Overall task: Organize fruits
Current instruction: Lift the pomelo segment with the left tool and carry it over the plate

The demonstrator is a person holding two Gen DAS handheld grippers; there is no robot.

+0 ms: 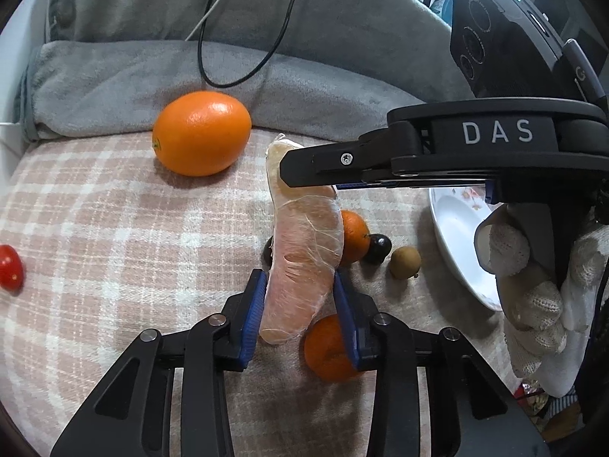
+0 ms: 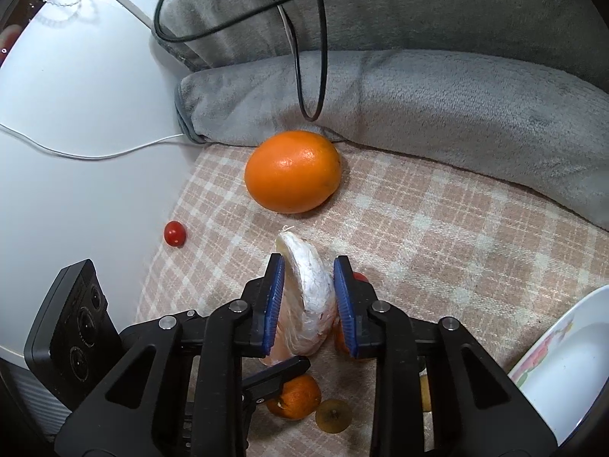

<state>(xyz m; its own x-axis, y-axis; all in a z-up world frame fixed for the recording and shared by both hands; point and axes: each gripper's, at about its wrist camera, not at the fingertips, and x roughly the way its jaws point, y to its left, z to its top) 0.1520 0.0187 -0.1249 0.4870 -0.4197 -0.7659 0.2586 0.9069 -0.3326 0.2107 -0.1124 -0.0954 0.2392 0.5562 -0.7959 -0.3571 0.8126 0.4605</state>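
A peeled pomelo segment (image 1: 302, 255) stands nearly upright above a pink plaid blanket (image 1: 114, 209), clamped at both ends. The left gripper (image 1: 298, 304) holds the segment's lower part, its blue pads (image 1: 253, 312) pressed against the pale pink flesh on either side. The right gripper (image 2: 309, 297) reaches in from the right and closes narrowly on the segment's upper, white-pithed end; in the right wrist view its pads (image 2: 275, 304) sit tight against the curved back of the fruit. A white knit glove (image 1: 533, 278) wraps the right gripper's handle.

A large orange (image 1: 201, 133) rests at the blanket's far edge, just in front of a folded grey fleece (image 1: 152, 76), under hanging black cables (image 1: 243, 57). A cherry tomato (image 1: 9, 266) lies alone near the blanket's left edge, well apart from everything else. Beneath and behind the held segment sits a cluster of small fruit: a tangerine (image 1: 327, 350) under the left gripper's right finger, a second tangerine (image 1: 356, 234), a dark round fruit (image 1: 378, 247) touching it that may be a grape or plum, and a brown longan-like fruit (image 1: 405, 262) just beside. A white plate (image 1: 456, 243) with a floral rim sits at the blanket's right edge, tilted in view and bare where it shows. A white cord (image 2: 95, 154) trails across the pale surface to the left of the blanket.
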